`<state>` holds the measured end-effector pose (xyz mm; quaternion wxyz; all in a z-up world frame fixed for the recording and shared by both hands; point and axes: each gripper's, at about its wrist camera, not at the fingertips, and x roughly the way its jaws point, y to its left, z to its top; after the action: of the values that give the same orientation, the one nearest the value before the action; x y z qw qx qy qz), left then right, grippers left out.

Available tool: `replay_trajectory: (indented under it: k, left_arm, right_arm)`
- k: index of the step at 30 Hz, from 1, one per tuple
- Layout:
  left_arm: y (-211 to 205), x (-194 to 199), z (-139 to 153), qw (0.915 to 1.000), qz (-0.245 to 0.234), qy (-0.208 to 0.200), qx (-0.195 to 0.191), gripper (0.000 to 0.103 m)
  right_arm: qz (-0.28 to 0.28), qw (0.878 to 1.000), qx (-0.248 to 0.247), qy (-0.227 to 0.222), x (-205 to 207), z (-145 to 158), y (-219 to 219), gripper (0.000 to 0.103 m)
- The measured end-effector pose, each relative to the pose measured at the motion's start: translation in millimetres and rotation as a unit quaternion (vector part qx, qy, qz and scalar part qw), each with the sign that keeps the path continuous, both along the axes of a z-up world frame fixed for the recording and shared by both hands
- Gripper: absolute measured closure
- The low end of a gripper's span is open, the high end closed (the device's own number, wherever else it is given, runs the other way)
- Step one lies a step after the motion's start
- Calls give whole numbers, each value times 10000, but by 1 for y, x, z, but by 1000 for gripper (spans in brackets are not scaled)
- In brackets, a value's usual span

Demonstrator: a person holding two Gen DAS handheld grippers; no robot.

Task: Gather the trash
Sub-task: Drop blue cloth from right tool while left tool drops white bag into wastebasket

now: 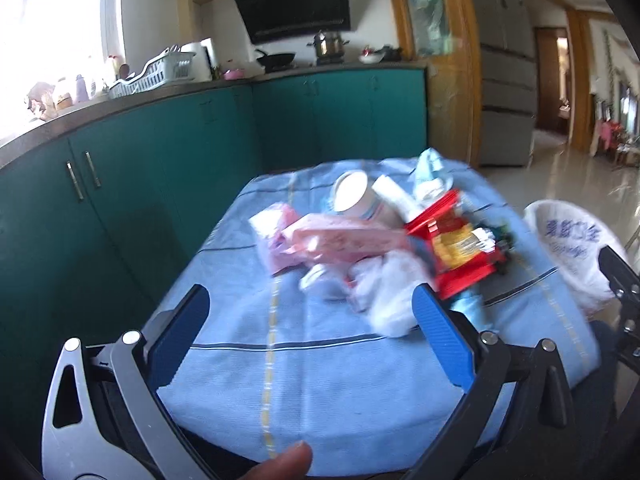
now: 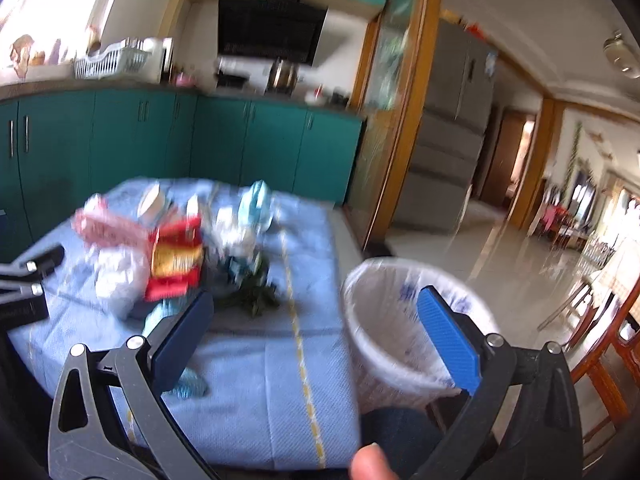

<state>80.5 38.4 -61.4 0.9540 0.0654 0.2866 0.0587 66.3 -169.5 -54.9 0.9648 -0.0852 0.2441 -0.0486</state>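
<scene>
A blue cloth [image 1: 288, 360] covers the desk, and the trash sits heaped toward the cloth's far side. At the back of the heap a white paper cup [image 1: 358, 198] lies tipped on its side. Just in front of the cup stretches a pink wrapper [image 1: 340, 242], and to the right of the wrapper lies a red and yellow snack packet [image 1: 460, 248]. Crumpled white plastic [image 1: 384, 300] rests against the near edge of the packet. Some dark green leafy scraps [image 2: 256, 294] lie on the cloth, right of the packet. Off the cloth's right edge stands a bin lined with a white bag [image 2: 392, 320], its mouth open.

The left gripper [image 1: 310, 304] hangs released above the cloth, its jaws spread wide, nothing between them. The right gripper [image 2: 316, 306] is likewise spread and empty, held over the cloth's right edge next to the bin.
</scene>
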Motion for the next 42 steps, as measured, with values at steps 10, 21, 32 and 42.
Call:
replay_trajectory:
  k: [10,21,32,42]
  left_arm:
    - [51,23,-34,9944,55,872,-595,40]
    - [18,56,-25,9895,-686,925,-878,15]
    - [-14,83,-60,9769,-1142,1534,-952,68]
    - [18,30,-15,9849,-1051,857,-1075,75]
  right_arm:
    - [1465,9758,940,1321,43,-46,43,25]
    - [1735,9629,795,1907,63,-75,75,72]
    - [1120,9749,837,1734,39,-59,10,72]
    - [704,9874,948,1055,40,-35,-27,72]
